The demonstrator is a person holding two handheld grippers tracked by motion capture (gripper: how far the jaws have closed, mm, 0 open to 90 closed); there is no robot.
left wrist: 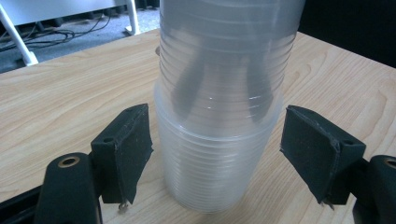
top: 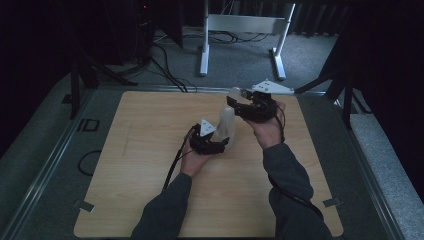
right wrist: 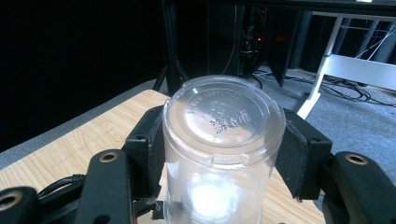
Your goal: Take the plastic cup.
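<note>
The stack point(left wrist: 217, 140) of clear cups stands upside down on the table point(top: 150, 165). The left gripper point(top: 214, 145) brackets its base, pads apart from it, ready to steady it. Above the stack, the right gripper point(top: 239, 106) clamps one cup point(right wrist: 223, 140), lifted free.

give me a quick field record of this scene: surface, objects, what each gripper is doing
surface: light wooden table
stack: clear plastic cups nested upside down, standing on the table
left gripper: low at the stack's base, jaws on either side of it, pads apart from the plastic
right gripper: raised above the table, shut on a single clear cup, its flat embossed base facing the camera
person: both forearms in dark sleeves
beyond table: grey carpet, white desk frame, cables
</note>
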